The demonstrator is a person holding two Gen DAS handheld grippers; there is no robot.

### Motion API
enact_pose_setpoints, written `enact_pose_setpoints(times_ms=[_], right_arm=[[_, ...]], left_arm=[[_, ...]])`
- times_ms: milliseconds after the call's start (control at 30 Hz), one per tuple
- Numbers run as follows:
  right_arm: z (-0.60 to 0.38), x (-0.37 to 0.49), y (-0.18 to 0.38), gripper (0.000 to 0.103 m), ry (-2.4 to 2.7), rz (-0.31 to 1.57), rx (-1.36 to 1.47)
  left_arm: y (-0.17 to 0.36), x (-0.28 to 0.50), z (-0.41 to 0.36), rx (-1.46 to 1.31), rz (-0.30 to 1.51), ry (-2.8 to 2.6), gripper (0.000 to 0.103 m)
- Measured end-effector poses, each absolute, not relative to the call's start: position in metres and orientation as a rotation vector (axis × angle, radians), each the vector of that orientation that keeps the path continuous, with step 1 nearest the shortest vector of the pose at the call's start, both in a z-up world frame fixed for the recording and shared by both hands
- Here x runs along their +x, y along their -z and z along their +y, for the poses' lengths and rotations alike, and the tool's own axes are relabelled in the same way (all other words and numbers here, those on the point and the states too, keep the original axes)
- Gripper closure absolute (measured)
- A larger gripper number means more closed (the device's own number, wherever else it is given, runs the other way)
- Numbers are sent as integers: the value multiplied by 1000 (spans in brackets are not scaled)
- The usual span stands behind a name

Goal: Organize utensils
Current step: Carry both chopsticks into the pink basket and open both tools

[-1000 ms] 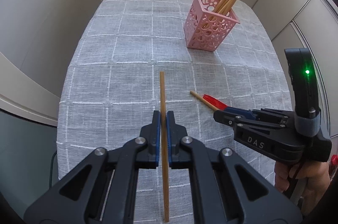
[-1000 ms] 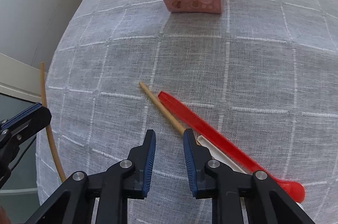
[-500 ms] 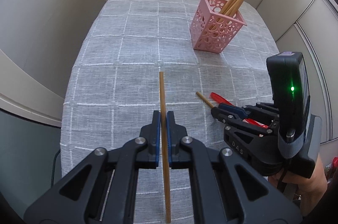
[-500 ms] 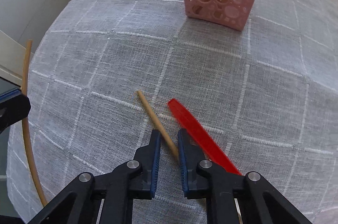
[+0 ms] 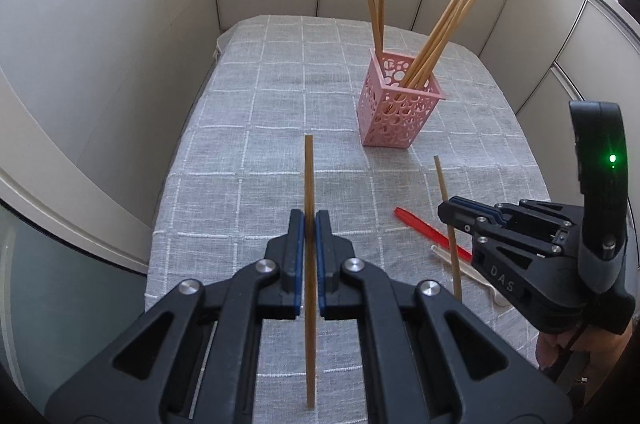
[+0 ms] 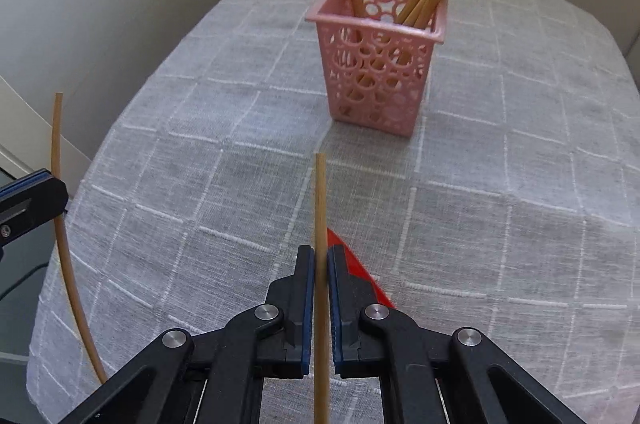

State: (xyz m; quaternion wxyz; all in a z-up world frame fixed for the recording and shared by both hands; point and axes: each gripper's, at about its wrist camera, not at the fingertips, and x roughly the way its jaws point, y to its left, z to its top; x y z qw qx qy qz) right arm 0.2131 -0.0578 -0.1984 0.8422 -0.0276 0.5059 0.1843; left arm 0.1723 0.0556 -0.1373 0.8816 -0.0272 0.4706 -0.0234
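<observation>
Two wooden chopsticks ride clear of the surface (image 5: 248,127), one in each tool. The left tool (image 5: 308,224) is clamped tight on a chopstick (image 5: 309,183) that runs straight through its pads, tip pointing ahead and the butt end trailing back between the tool's arms. The right tool (image 6: 320,260), whose jaws have just been closing, now pinches the second chopstick (image 6: 320,199) the same way — stick nearly in line with the fingers, the front end sticking out ahead. In the left view this second chopstick (image 5: 446,207) stands close to upright at the right tool's (image 5: 450,214) nose.

Ahead of both tools, and a little to the right of the left one, a pink perforated holder (image 5: 398,111) stands on the grey checked cloth with several chopsticks leaning out of it; seen from the right tool the holder (image 6: 376,71) sits almost dead ahead. Just under and behind the right tool's tip lie a red plastic spoon (image 5: 428,232) and a white utensil (image 5: 472,274), flat on the cloth, the red one partly hidden in the right view (image 6: 360,272).

Both tools tilt steeply downward toward the surface; a hand (image 5: 576,352) grips the right tool's handle at the lower right edge.
</observation>
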Motion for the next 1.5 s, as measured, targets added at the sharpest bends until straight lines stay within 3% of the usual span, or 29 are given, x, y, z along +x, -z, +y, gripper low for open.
enact_pose_setpoints(times_ms=[733, 1133, 1500], right_arm=[[-111, 171, 60, 98, -345, 667, 72], [-129, 206, 0, 97, -306, 529, 128], [-136, 261, -5, 97, -269, 485, 169]], left_arm=[[54, 151, 45, -65, 701, 106, 97], [4, 197, 23, -89, 601, 158, 97], [3, 244, -4, -14, 545, 170, 97]])
